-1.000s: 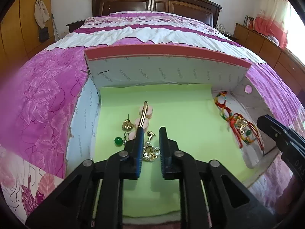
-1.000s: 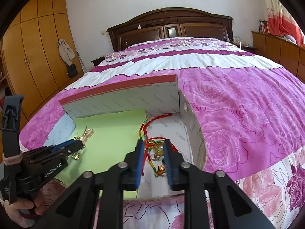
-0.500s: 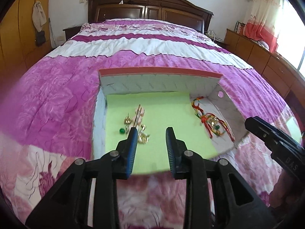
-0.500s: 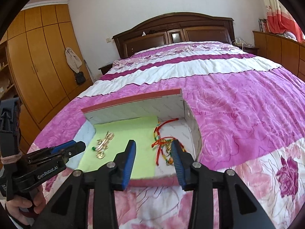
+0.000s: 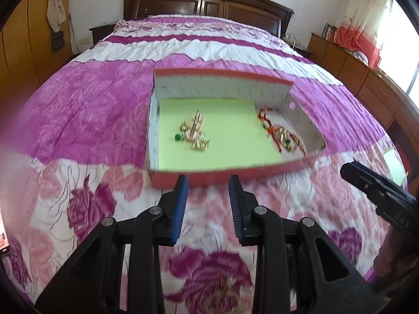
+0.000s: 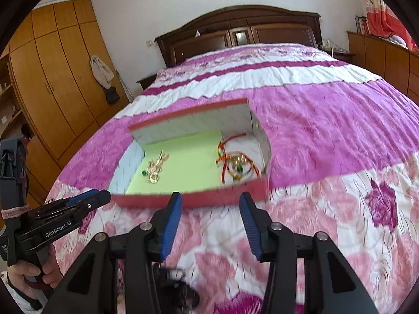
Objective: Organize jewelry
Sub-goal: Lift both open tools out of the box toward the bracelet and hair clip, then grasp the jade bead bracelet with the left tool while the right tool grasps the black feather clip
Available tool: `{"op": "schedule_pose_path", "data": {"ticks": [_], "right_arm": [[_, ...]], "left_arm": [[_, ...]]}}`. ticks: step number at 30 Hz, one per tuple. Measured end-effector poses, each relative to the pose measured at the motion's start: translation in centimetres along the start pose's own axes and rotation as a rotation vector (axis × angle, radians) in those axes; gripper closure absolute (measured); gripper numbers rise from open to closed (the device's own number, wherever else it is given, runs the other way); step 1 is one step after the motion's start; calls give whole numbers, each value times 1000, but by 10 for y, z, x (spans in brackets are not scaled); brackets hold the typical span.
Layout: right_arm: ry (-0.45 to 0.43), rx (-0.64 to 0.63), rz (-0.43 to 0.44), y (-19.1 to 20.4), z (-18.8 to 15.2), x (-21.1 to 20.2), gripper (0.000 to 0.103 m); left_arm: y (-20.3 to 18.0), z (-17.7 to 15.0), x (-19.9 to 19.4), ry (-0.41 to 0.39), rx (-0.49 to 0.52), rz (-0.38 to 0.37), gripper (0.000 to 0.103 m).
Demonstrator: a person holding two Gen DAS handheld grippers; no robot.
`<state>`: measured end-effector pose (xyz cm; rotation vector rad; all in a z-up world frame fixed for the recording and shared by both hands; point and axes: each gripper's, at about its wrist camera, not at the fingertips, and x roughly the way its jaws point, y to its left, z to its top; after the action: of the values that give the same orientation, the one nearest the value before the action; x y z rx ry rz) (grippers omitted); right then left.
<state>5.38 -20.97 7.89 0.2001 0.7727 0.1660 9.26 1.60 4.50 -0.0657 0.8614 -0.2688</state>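
Take the shallow red-rimmed cardboard box (image 5: pixel 222 180) with its pale green liner as your landmark; it sits on the pink and white floral bedspread (image 5: pixel 86 110).

Left of the box's near rim in the right wrist view, your left gripper (image 6: pixel 100 199) reaches in from the side, and your bare hand (image 6: pixel 28 274) wraps its handle. In its own view that left gripper (image 5: pixel 208 185) hovers just short of the near rim, blue-padded fingers (image 5: pixel 179 209) spread apart with nothing between them.

Inside the box, on the left part of the green liner, lies the cluster of small gold earrings and clips (image 5: pixel 195 133) with a little green bead (image 5: pixel 177 137) just beside it. Toward the box's right wall, on the white floor, lies the tangle of red and multicoloured cord bracelets with gold charms (image 5: pixel 281 134).

Your right gripper (image 6: pixel 209 204) also hangs just outside the near rim, fingers wide and empty.
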Motion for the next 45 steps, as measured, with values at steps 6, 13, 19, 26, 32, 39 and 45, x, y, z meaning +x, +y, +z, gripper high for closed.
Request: {"op": "schedule_pose_path", "data": {"ticks": [6, 13, 19, 26, 32, 39, 45], "right_arm": [[48, -12, -6, 8, -16, -16, 45], [117, -35, 7, 24, -34, -19, 41], [158, -51, 14, 36, -49, -19, 34], [237, -56, 23, 43, -65, -5, 34], [294, -65, 20, 47, -79, 11, 34], [324, -78, 0, 46, -87, 27, 34], [324, -95, -4, 45, -89, 34, 34]], "left_arm": [[0, -22, -7, 55, 22, -1, 79], [-1, -48, -14, 115, 47, -6, 79], [1, -65, -21, 134, 51, -12, 78], [4, -80, -23, 162, 55, -16, 78], [2, -88, -19, 193, 68, -22, 78], [-1, -95, -6, 222, 92, -16, 78], [-4, -98, 0, 216, 121, -17, 81]]}}
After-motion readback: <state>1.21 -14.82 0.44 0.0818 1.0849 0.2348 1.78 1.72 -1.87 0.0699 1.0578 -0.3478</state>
